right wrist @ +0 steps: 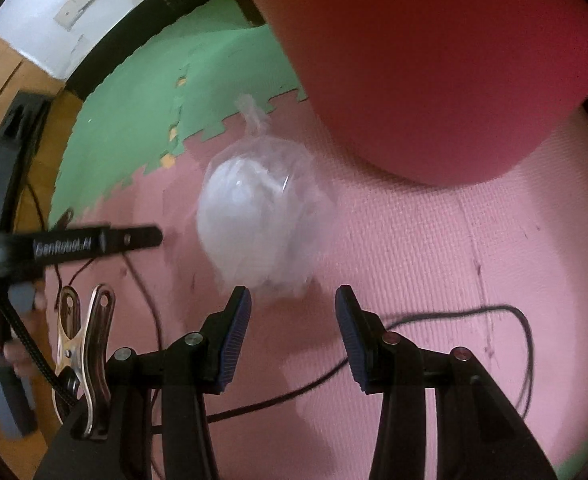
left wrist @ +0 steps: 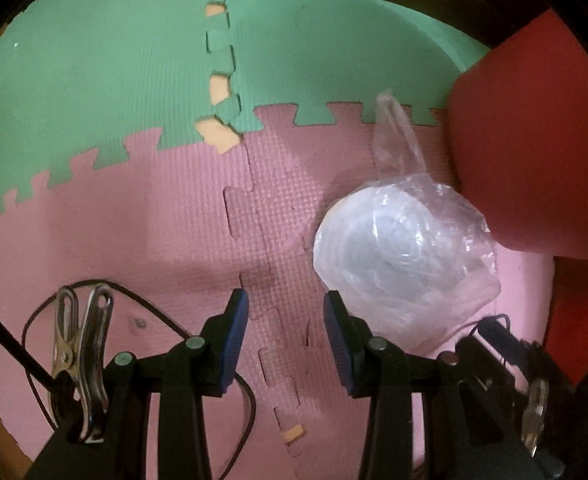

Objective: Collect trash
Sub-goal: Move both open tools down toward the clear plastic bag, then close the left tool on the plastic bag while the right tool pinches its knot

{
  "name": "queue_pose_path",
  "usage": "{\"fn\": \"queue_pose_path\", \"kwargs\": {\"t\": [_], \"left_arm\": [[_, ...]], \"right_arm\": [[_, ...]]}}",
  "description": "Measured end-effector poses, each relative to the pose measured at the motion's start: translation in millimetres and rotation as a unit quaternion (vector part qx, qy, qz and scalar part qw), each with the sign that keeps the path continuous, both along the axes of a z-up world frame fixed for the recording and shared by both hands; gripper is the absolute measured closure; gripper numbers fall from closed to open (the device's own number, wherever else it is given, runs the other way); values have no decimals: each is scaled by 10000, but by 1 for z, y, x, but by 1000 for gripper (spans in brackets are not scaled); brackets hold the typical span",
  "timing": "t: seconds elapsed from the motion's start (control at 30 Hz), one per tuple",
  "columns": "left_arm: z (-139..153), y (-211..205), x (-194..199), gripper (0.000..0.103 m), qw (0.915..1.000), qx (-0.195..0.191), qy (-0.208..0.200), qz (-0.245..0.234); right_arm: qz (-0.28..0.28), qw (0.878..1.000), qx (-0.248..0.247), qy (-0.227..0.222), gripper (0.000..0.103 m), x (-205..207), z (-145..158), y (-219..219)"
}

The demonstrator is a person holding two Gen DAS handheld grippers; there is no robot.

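Left wrist view: a red bin stands at two o'clock against the clear knotted trash bag on the pink floor mat; the left claw is spread, empty.

Right wrist view: the bag, blurred, perhaps holding white paper, lies at twelve o'clock; the right claw is spread, empty.

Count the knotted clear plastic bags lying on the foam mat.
1. The clear plastic bag lies on the pink mat tile beside the red bin. The bin may hide more.
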State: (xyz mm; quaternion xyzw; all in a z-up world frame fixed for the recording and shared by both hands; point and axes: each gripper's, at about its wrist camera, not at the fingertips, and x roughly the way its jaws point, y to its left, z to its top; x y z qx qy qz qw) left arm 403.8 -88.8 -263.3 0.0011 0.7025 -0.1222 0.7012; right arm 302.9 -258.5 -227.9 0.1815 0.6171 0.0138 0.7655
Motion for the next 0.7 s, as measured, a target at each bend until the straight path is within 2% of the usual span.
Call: {"fn": "queue_pose_path", "kwargs": {"t": [0.2, 0.27, 0.33, 0.4, 0.47, 0.7], "left_arm": [[-12, 7, -5, 62, 10000, 15, 69, 57], [-14, 8, -4, 62, 10000, 38, 68, 28], [-16, 9, -3, 62, 10000, 51, 71, 22], [-16, 8, 0, 62, 10000, 46, 68, 37], [-18, 5, 3, 62, 10000, 26, 65, 44], [-19, -15, 9, 61, 9997, -203, 60, -119]], "right_arm": [[-180, 9998, 99, -84, 58, 24, -18, 1], [-164, 9998, 93, 8, 58, 29, -26, 4], [-101, 9998, 79, 143, 64, 32, -34, 8], [43, 9992, 50, 405, 78, 32, -43, 11], [223, 9987, 7, 460, 82, 30, -45, 12], [618, 9960, -111, 628, 85, 15, -46, 6]]}}
